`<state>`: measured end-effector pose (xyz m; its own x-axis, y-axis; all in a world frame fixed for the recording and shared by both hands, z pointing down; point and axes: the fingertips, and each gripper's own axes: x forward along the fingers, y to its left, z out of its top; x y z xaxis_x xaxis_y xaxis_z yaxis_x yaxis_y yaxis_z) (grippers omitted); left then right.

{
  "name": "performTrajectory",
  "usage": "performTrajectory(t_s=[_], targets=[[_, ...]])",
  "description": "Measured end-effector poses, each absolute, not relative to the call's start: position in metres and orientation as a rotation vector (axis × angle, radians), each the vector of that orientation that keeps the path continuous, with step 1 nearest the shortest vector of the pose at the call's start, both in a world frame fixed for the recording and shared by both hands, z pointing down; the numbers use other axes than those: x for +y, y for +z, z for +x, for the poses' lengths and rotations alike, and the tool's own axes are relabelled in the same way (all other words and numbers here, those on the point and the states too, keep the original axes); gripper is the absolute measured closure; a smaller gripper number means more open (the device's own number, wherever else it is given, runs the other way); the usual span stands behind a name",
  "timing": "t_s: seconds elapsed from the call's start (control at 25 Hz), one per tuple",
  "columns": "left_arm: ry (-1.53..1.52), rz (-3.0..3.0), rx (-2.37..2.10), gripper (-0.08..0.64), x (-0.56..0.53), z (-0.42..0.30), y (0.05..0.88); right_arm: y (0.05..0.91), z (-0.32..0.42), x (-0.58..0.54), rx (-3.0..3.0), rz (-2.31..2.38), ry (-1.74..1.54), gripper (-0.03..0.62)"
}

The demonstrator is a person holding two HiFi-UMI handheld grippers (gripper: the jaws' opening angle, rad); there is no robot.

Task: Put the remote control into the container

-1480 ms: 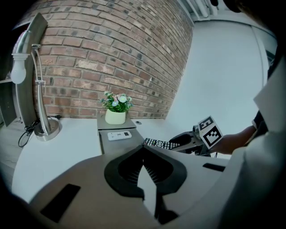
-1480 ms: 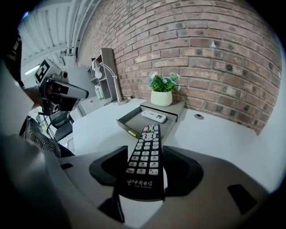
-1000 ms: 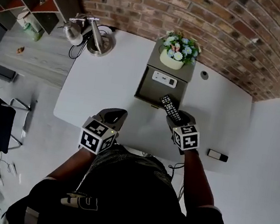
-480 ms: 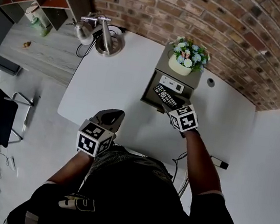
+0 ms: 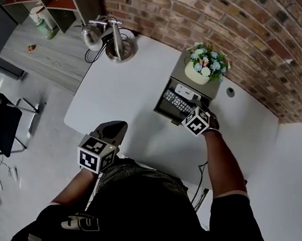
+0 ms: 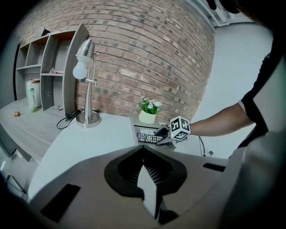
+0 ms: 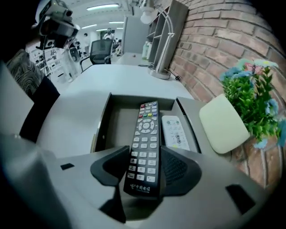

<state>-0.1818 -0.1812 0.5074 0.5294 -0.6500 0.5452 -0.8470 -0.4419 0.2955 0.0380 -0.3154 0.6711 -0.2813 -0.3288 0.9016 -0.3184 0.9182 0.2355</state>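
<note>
A black remote control (image 7: 145, 143) with grey keys is clamped between the pads of my right gripper (image 7: 145, 167), whose jaws have just been closing a little on it. It hangs tilted over the open grey container (image 5: 165, 112), its far end above the inside (image 7: 103, 123). In the head view the right gripper (image 5: 187, 110) is at the container's near right corner, with the black remote (image 5: 176, 101) lying across the opening. My left gripper (image 5: 115, 130) hovers shut and holding nothing near the table's front edge. In the left gripper view (image 6: 147, 179) it faces the container from a distance.
A small white remote (image 7: 175, 132) lies inside the container. A white pot of flowers (image 5: 203, 66) stands on the container's back part. A desk lamp (image 5: 115, 40) is at the white table's (image 5: 128, 86) far left corner. The brick wall runs behind.
My right gripper has carried the black remote forward and down from the table's front to over the container, rolling so the remote lies across it. The left gripper drifted slightly left and nearer.
</note>
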Motion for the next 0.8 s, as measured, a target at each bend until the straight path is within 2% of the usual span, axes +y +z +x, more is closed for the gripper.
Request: performTrajectory(t_s=[0.32, 0.8], targets=[[0.468, 2.217, -1.217, 0.555, -0.183, -0.178, 0.507, 0.676, 0.042, -0.331, -1.819, 0.499, -0.151, 0.365], [0.459, 2.215, -1.224, 0.555, -0.179, -0.181, 0.506, 0.68, 0.048, -0.334, -1.797, 0.582, -0.079, 0.37]])
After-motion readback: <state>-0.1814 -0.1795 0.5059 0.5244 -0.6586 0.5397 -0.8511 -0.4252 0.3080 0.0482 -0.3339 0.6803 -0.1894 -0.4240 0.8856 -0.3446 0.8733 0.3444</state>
